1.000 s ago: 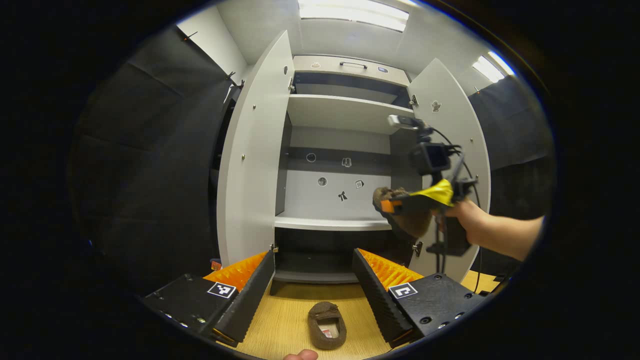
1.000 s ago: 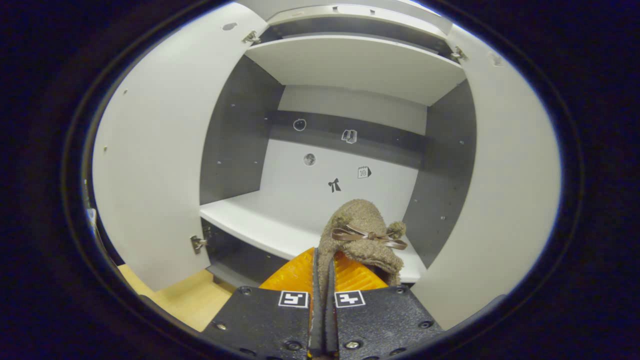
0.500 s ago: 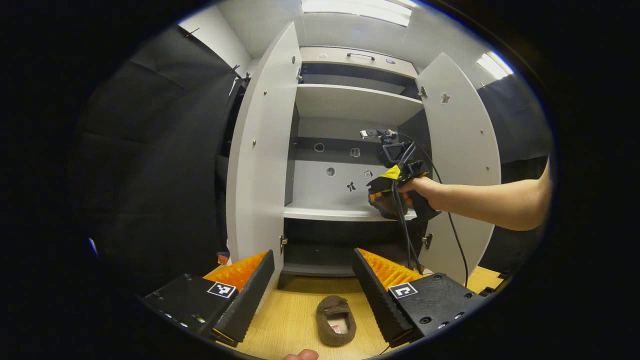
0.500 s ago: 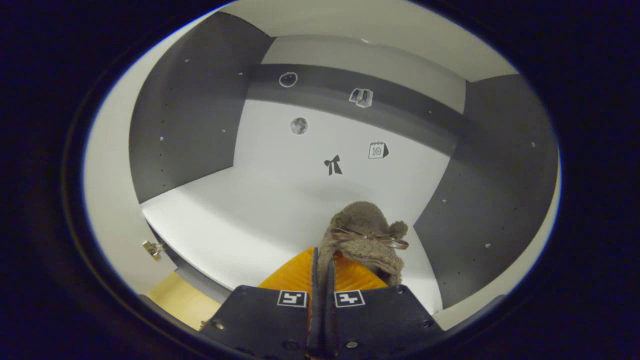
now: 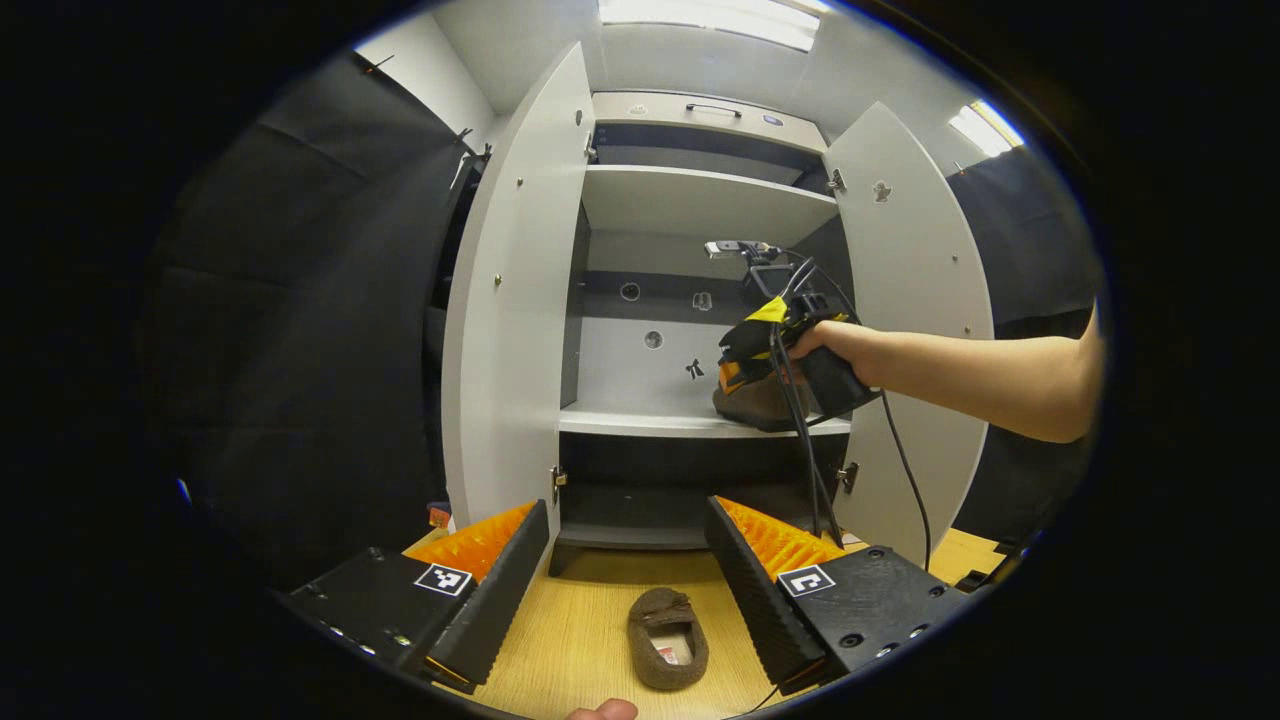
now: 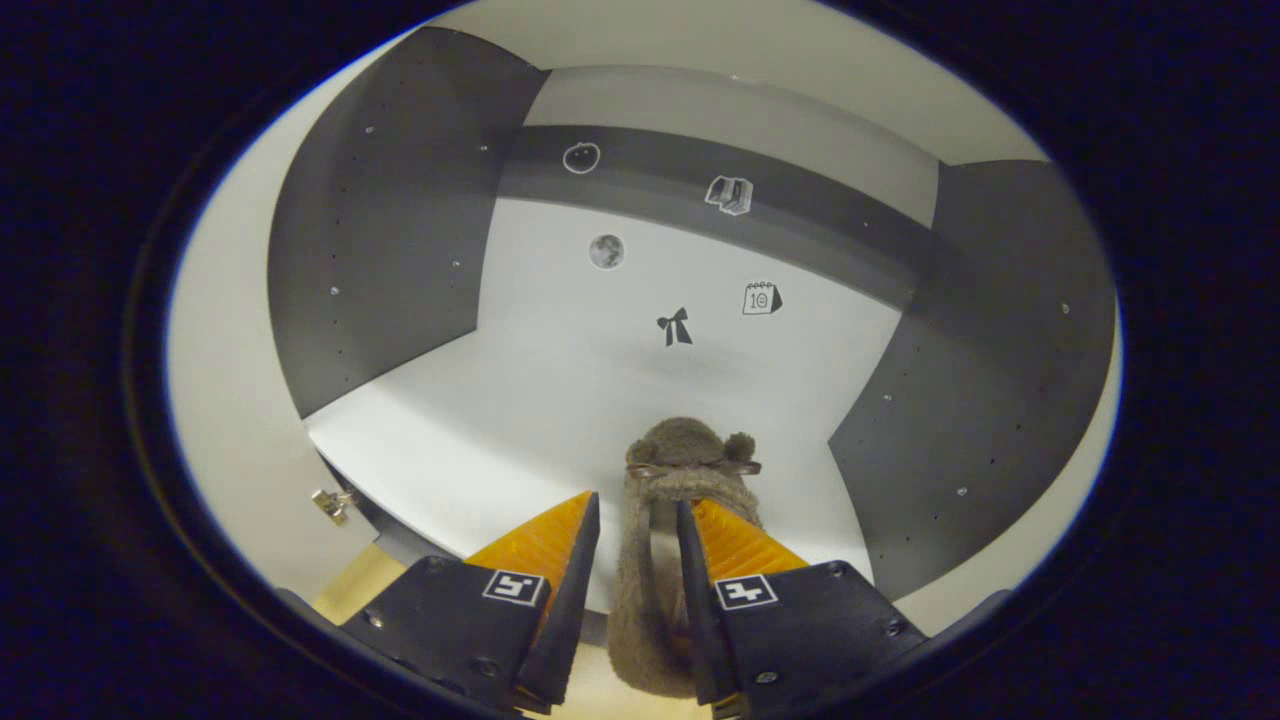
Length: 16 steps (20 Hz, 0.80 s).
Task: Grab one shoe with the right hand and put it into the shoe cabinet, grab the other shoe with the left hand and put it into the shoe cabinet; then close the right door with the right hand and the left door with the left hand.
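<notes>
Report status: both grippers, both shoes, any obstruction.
Right gripper jaws open, fuzzy brown slipper with bow on white cabinet shelf. Left gripper open above second brown slipper on wooden floor. Both doors open, nothing blocking.

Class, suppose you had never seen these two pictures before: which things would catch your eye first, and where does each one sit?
First, the white shoe cabinet with both doors wide open. On its middle shelf a fuzzy brown shoe lies between the spread fingers of the right gripper, held by a bare arm reaching in from the right. Nearer, the other shoe sits on the wooden floor before the cabinet, between the open fingers of the left gripper.
</notes>
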Available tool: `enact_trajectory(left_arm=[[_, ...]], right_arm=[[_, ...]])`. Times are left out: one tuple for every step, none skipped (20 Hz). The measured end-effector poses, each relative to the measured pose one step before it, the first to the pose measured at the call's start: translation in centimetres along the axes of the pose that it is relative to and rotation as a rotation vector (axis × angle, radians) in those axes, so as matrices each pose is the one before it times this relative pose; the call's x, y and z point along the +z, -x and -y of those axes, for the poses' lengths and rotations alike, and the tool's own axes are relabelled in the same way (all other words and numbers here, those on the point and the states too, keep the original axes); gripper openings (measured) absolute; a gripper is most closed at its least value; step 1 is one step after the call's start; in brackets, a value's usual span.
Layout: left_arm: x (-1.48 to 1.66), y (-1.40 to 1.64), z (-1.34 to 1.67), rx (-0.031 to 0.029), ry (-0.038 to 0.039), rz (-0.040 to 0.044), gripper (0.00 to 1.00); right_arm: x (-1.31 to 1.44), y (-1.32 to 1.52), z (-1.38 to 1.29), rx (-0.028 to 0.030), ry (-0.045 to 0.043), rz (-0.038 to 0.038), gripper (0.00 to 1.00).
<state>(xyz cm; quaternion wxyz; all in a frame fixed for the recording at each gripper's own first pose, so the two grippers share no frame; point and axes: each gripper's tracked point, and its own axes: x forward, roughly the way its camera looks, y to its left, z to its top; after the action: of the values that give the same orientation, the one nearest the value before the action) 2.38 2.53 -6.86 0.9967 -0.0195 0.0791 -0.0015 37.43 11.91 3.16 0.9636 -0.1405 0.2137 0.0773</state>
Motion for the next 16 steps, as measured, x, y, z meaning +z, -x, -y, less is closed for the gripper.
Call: enact_trajectory(left_arm=[[0.058, 0.046, 0.139, -0.00505, 0.00063, 0.00289, 0.95], [0.034, 0.061, 0.14, -0.00468, -0.00013, 0.00206, 0.95], [-0.081, 0.058, 0.149, -0.00491, -0.00073, 0.00002, 0.95], [-0.069, 0.072, 0.175, -0.00433, -0.00079, -0.00095, 0.95], [-0.03, 0.104, 0.173, -0.00404, -0.00046, -0.00007, 0.95], [0.062, 0.05, 0.21, -0.00457, -0.00003, 0.00102, 0.95], [-0.017, 0.099, 0.183, -0.00448, 0.00038, 0.00149, 0.95], [0.036, 0.084, 0.141, -0.00402, 0.00067, 0.00363, 0.95], [0.011, -0.005, 0.137, -0.00515, 0.00004, 0.00107, 0.95], [-0.029, 0.06, 0.234, -0.00508, -0.00074, -0.001, 0.95], [0.055, 0.137, 0.15, -0.00298, -0.00139, 0.00339, 0.95], [0.02, 0.068, 0.161, -0.00409, -0.00124, 0.0006, 0.95], [-0.004, 0.125, 0.362, -0.00689, -0.00093, 0.0003, 0.95], [-0.033, -0.013, 0.283, -0.0074, -0.0009, -0.00083, 0.95], [0.005, 0.145, 0.243, -0.0058, -0.00128, -0.00008, 0.95], [-0.06, 0.159, 0.305, -0.00618, -0.00191, -0.00074, 0.95]], right_arm=[[0.749, 1.34, -0.299, 0.01808, -0.00937, 0.03889, 0.48], [0.814, 1.419, 0.004, 0.01014, 0.0003, 0.04426, 0.48], [0.863, 1.536, 0.007, 0.00478, 0.00401, 0.04334, 0.56], [0.689, 1.87, -0.135, 0.00518, 0.00047, 0.04303, 0.48], [0.732, 1.935, -0.182, 0.00573, -0.00608, 0.04365, 0.48], [0.42, 1.746, -0.241, 0.0074, -0.01264, 0.04233, 0.49], [0.222, 1.935, -0.415, 0.01241, -0.01462, 0.03298, 0.49], [-0.142, 1.785, -0.372, 0.01219, -0.01677, 0.02886, 0.5], [-0.204, 1.826, -0.294, 0.00739, -0.01359, 0.02586, 0.5], [-0.434, 1.483, 0.013, -0.00048, -0.00379, 0.02283, 0.5], [-0.397, 1.487, 0.139, -0.00821, 0.00236, 0.02306, 0.5], [-0.405, 1.344, 0.115, -0.01068, 0.00524, 0.02414, 0.5], [-0.271, 1.335, 0.195, -0.01243, 0.00805, 0.02501, 0.5], [-0.411, 1.332, 0.154, -0.01142, 0.0088, 0.02177, 0.5], [-0.526, 1.348, 0.088, -0.00941, 0.00252, 0.01225, 0.5], [-0.788, 1.242, -0.162, -0.00746, -0.00625, 0.01021, 0.5]])
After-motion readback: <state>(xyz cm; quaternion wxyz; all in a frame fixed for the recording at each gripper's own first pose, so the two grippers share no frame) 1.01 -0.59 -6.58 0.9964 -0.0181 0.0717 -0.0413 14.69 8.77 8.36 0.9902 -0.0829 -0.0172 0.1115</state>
